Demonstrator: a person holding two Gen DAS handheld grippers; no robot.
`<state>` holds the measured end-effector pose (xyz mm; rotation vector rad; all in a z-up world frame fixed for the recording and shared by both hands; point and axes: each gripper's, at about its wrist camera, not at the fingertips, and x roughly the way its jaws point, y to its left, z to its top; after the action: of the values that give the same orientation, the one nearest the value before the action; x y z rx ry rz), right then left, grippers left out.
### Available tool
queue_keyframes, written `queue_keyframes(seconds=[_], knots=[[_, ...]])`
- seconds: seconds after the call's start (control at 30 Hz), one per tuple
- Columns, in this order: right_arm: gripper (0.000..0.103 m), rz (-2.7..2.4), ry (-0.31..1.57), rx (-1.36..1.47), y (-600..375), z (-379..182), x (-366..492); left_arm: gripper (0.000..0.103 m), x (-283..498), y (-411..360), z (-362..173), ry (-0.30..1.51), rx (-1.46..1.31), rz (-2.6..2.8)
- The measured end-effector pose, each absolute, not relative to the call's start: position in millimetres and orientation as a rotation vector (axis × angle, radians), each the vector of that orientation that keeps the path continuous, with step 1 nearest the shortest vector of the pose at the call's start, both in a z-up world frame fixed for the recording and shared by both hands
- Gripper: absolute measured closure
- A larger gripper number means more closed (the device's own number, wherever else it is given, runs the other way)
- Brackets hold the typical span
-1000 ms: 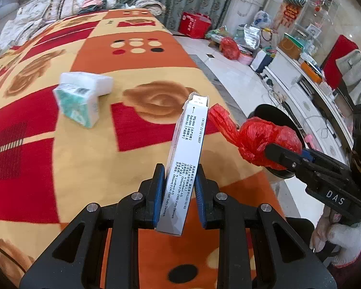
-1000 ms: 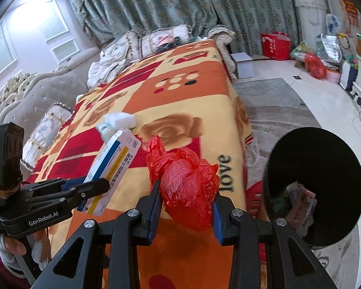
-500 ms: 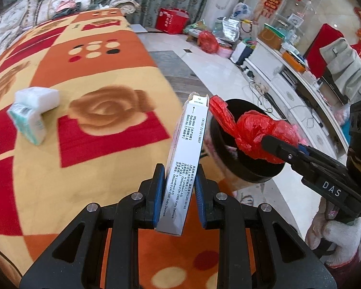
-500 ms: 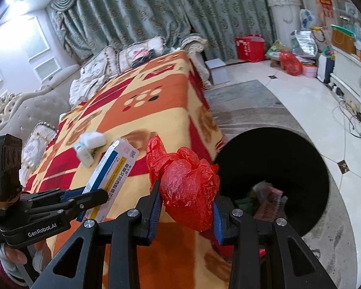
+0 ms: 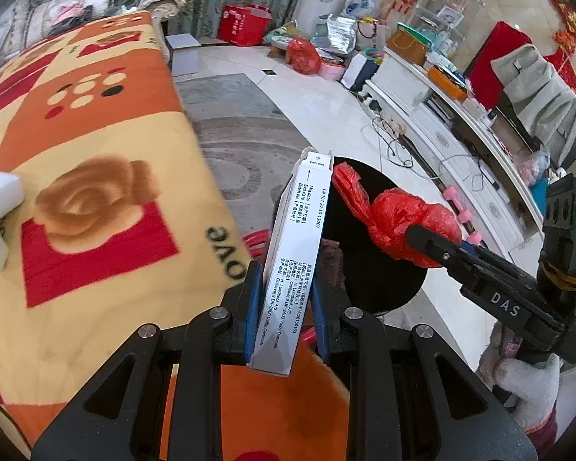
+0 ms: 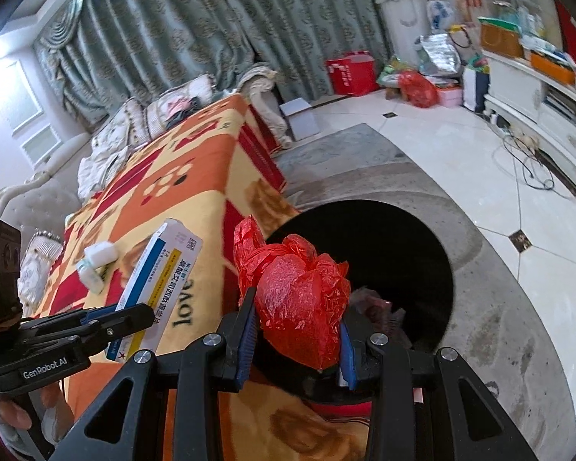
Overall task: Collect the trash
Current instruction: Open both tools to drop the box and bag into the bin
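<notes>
Patterned orange, red and yellow bedding (image 5: 96, 146) fills the foreground beside a black trash bin (image 6: 395, 253) standing on a grey rug. Nearest, a white medicine box (image 5: 293, 265) is clamped upright between the pads of the left gripper (image 5: 284, 303), at the bin's near rim. A crumpled red plastic bag (image 6: 301, 299) is pinched by the right gripper (image 6: 293, 338), held over the bin's opening. Scraps are seen inside the bin. Farther from the bin, a tissue pack (image 6: 96, 263) lies on the bedding.
</notes>
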<state>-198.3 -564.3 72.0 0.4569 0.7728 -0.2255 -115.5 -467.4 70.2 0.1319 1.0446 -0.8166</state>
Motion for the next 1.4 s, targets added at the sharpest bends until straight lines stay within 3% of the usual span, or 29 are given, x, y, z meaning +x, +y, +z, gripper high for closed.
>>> queue_keyframes(seconds=[0.63, 0.8, 0.87, 0.97, 1.1, 1.4], knots=[[0.068, -0.285, 0.817, 0.534, -602, 47, -201, 0.081, -109, -522, 51, 1.1, 0.128, -0.869], [0.052, -0.302, 0.821, 0.553, -609, 45, -201, 0.081, -105, -527, 47, 1.118, 0.091, -0.889], [0.036, -0.303, 0.819, 0.56, -611, 46, -202, 0.08, -102, -528, 47, 1.124, 0.073, -0.906], [0.035, -0.303, 0.819, 0.564, -611, 46, -204, 0.078, -99, -528, 47, 1.138, 0.06, -0.916], [0.035, -0.305, 0.823, 0.57, -613, 46, -206, 0.064, -98, -526, 48, 1.141, 0.05, -0.906], [0.035, -0.295, 0.844, 0.558, -602, 45, -202, 0.063, -103, -513, 54, 1.122, 0.083, -0.851]])
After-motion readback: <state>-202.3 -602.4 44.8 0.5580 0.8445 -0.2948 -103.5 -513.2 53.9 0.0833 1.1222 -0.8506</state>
